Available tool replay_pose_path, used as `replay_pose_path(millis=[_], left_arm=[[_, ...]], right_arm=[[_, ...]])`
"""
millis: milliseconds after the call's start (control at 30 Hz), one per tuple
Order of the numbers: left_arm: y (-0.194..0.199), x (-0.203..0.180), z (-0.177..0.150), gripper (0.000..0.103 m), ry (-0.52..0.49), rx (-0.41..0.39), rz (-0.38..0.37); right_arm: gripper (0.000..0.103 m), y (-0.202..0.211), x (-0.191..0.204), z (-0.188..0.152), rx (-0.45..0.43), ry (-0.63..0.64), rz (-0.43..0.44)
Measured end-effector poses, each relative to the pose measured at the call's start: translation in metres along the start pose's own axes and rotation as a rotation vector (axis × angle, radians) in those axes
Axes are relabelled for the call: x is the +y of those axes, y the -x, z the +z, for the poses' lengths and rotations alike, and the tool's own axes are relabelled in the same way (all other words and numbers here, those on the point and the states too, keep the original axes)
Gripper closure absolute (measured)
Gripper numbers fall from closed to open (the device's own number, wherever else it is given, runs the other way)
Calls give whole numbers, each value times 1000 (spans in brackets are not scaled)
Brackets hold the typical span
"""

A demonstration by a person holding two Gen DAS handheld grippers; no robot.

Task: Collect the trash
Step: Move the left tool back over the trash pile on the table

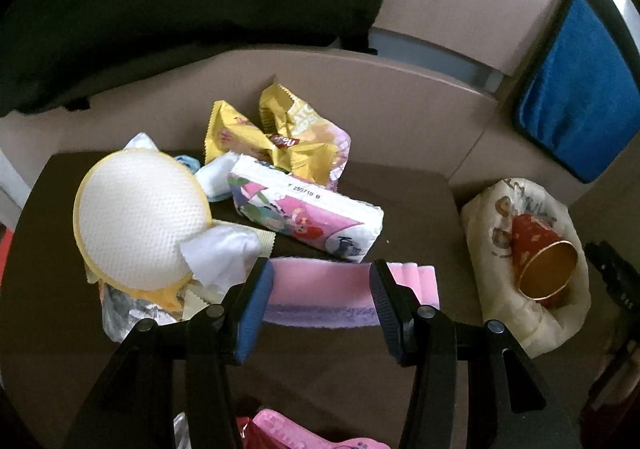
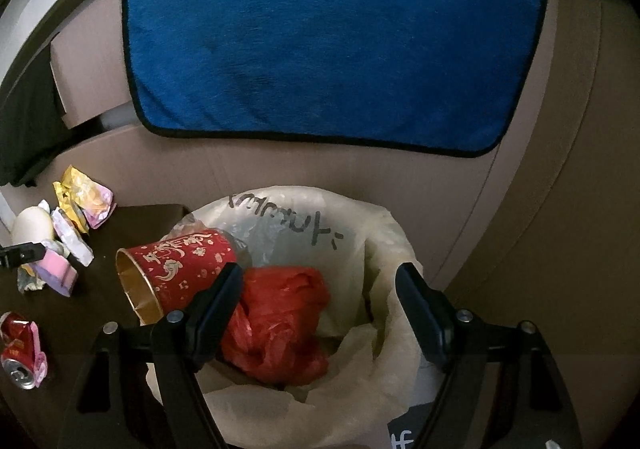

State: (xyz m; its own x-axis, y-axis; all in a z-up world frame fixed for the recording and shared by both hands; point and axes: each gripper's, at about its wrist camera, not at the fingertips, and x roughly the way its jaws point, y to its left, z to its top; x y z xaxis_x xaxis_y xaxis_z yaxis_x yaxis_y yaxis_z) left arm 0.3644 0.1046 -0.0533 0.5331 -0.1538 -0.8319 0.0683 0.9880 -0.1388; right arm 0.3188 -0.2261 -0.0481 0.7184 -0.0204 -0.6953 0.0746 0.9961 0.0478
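My left gripper (image 1: 320, 281) is open and tilted down over a dark table (image 1: 416, 205). A pink sponge (image 1: 320, 291) lies just beyond its fingertips, reaching past the right finger; the pads do not press on it. Behind the sponge lie a cartoon-printed tissue pack (image 1: 308, 209), gold wrappers (image 1: 276, 133), a crumpled white tissue (image 1: 220, 249) and a white mesh dome with a yellow rim (image 1: 140, 217). My right gripper (image 2: 320, 285) hangs open and empty over a bin lined with a cream bag (image 2: 384, 245). A red plastic bag (image 2: 276, 325) is inside, and a red paper cup (image 2: 180, 269) rests on the rim.
A cardboard wall (image 1: 380, 97) stands behind the table, and a blue cloth (image 2: 332, 49) hangs on it above the bin. A crushed red can (image 2: 18, 349) lies near the table's front left. Something pink (image 1: 288, 429) shows under my left gripper.
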Motion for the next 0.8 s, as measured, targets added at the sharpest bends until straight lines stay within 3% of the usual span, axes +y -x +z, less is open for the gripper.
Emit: replay_pose_path(millis=[467,800], left_arm=[[11,5,-23,51,32,72,-12],[9,10,-33,48,62,127,-36]], right_arm=[[27,13,-6,-10,-10,-64,75],[27,21,28,13,-62,30,88]])
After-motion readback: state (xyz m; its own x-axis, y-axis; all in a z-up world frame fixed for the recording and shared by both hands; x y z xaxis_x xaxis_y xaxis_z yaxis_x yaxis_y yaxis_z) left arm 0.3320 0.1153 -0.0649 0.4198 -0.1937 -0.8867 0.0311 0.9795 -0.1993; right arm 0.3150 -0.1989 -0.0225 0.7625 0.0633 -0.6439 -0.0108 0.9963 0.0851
